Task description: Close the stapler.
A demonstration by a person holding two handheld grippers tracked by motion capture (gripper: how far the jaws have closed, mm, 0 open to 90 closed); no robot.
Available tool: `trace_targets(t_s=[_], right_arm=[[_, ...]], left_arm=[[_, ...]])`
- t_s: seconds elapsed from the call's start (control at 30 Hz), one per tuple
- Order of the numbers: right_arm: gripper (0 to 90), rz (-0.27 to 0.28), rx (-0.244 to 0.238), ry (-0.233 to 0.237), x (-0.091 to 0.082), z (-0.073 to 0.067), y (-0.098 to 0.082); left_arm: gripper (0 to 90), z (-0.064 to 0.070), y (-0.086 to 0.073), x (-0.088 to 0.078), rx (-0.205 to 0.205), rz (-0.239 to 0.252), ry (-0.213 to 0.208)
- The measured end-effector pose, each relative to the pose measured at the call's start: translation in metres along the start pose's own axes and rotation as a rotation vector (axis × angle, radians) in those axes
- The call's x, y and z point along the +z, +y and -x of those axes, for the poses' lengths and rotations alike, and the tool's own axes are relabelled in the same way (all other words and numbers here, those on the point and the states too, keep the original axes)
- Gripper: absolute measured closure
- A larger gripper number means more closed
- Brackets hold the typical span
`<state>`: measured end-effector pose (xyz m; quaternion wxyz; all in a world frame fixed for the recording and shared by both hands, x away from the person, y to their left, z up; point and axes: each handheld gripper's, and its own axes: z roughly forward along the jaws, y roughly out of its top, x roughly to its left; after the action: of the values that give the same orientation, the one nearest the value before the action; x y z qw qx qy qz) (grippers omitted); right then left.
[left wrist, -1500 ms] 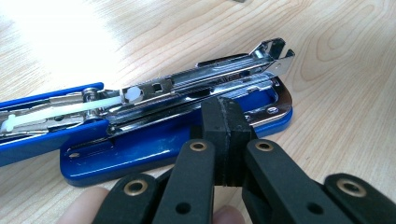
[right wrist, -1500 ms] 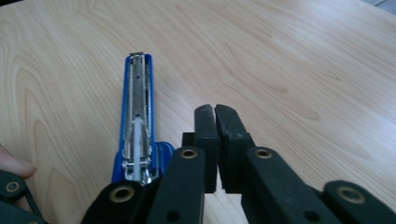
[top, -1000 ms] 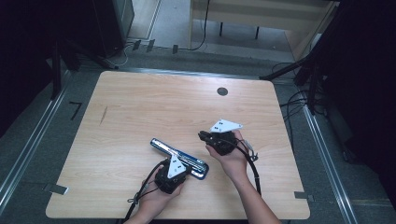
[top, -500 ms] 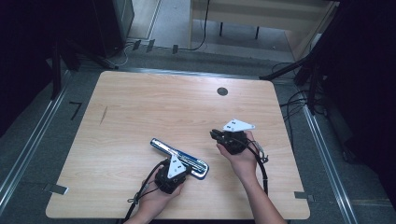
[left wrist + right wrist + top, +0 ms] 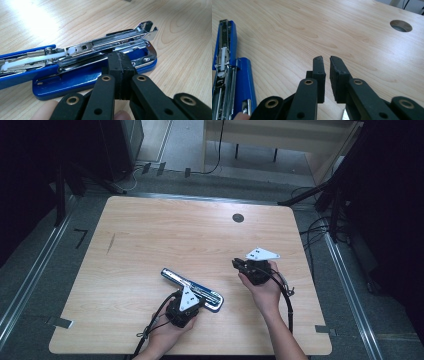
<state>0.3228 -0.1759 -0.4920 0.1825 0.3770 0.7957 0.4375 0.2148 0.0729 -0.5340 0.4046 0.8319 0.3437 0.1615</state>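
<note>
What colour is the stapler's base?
Blue; the stapler shows it best in the left gripper view.

Your stapler (image 5: 192, 288): blue body, chrome magazine, white pusher. Swung open, the top arm laid out flat beyond the base. It lies diagonally on the counter (image 5: 165, 235), near your edge, left of centre.

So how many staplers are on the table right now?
1. The blue stapler lies opened up near the table's front edge, just ahead of the left gripper. Nothing seems hidden.
</note>
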Motion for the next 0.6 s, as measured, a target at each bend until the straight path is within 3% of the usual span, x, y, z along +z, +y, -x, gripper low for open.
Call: trace_targets(t_s=[0.27, 0.43, 0.5, 0.6], right_arm=[[83.1, -0.018, 0.017, -0.038, -0.002, 0.006, -0.013], [80.6, -0.025, 0.046, -0.063, -0.005, 0.012, -0.024], [79.6, -0.042, 0.062, -0.101, -0.006, 0.014, -0.028], [79.8, -0.067, 0.093, -0.100, -0.005, 0.018, -0.034]], left_arm=[[90.0, 0.000, 0.000, 0.000, 0.001, 0.001, 0.001], [90.0, 0.000, 0.000, 0.000, 0.000, 0.001, 0.001], [90.0, 0.000, 0.000, 0.000, 0.001, 0.001, 0.002], [90.0, 0.000, 0.000, 0.000, 0.000, 0.001, 0.001]])
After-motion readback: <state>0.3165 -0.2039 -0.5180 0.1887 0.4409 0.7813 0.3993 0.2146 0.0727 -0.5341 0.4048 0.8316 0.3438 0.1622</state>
